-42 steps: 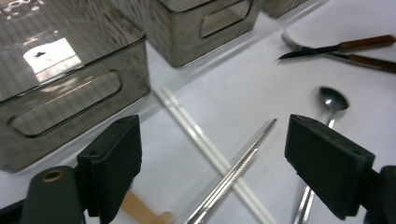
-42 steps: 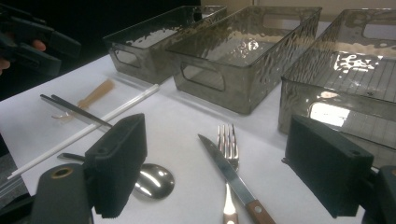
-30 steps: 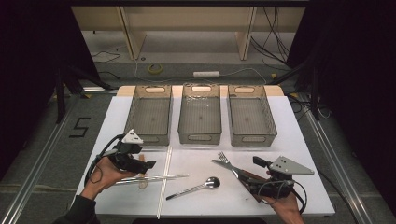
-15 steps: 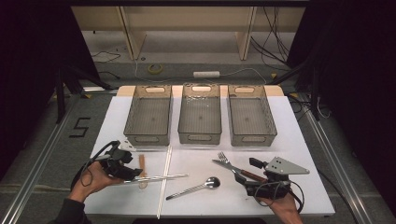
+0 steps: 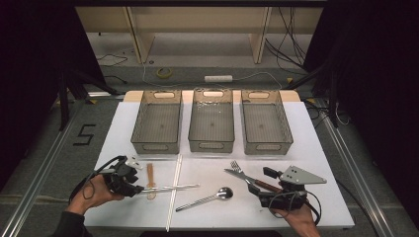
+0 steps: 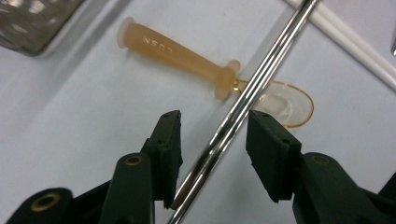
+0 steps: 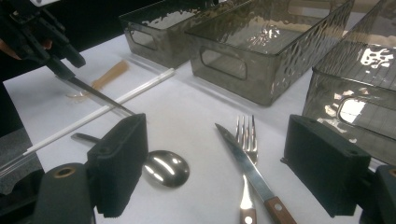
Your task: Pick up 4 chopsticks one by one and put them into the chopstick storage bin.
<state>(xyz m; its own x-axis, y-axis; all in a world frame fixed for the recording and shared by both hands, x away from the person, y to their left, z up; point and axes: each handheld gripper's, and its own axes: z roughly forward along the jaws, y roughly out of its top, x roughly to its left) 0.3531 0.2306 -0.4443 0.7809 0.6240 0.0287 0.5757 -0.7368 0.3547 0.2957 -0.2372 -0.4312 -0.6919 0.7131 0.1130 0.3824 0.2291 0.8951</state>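
The left gripper (image 6: 212, 140) has come down over the metal chopsticks (image 6: 243, 107) lying across the amber spoon (image 6: 219, 74) on the bench (image 6: 70, 116), its fingers (image 6: 271, 154) just narrowing but not yet pinching, while the right gripper (image 7: 224, 177) waits wide.

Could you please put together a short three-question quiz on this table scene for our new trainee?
1. True or false: the metal chopsticks lie between the left gripper's jaws.
2. How many bins stand in the row at the table's far side?
3. Which thing lies partly under the metal chopsticks? A) the amber plastic spoon B) the fork C) the knife

Key:
1. True. The jaws have just been closing around them, with gaps left at both pads.
2. Three, all empty.
3. A. The chopsticks cross it where handle meets bowl.
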